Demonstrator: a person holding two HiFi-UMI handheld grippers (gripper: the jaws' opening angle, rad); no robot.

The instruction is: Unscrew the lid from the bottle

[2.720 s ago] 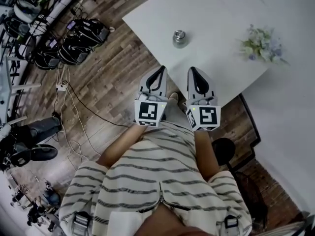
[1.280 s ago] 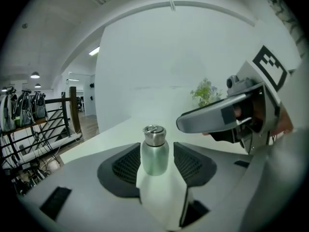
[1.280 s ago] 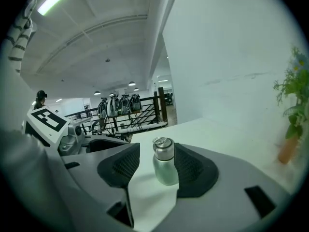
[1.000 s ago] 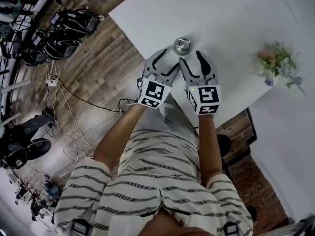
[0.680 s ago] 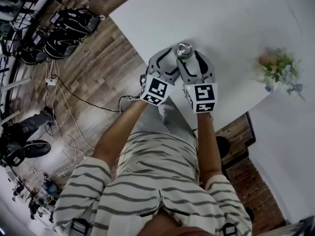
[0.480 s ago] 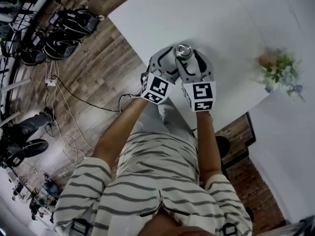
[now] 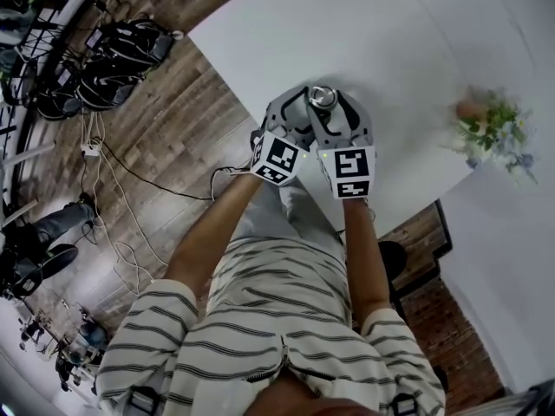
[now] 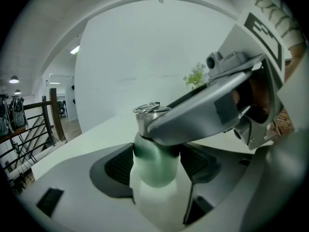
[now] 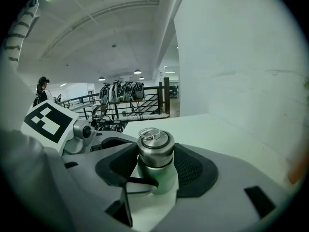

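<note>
A: Where is the bottle [image 9: 159,180]?

B: Upright on the white desk [image 7: 390,42], right between the fingers [image 8: 118,164] of the left gripper [image 8: 157,166]. Its pale green body fills the space between them.

A: Are those fingers on it?

B: They have just been closing with the body between them. Both dark pads meet its sides, and I see no gap on either side.

A: And the right gripper [image 9: 155,163]?

B: It sits beside the left one and reaches in higher up. Its fingers [image 9: 190,170] pinch the steel lid [image 9: 155,146], one pad against each side. The lid sits on the bottle, and a small wire ring [image 9: 147,132] lies on top of it, above the fingers.

A: How do the two pairs of fingers sit against each other?

B: They cross. In the left gripper view, one right finger runs across the bottle's neck, just above the left pads. In the right gripper view, a dark edge shows below the right pads against the green body. It looks like a left fingertip, but I cannot be sure.

A: Is anything else near the fingers?

B: A small bunch of flowers [image 7: 490,124] stands on the desk, well apart from the right fingers and off to their right. Behind both grippers is the person's striped top [image 7: 277,310].
</note>
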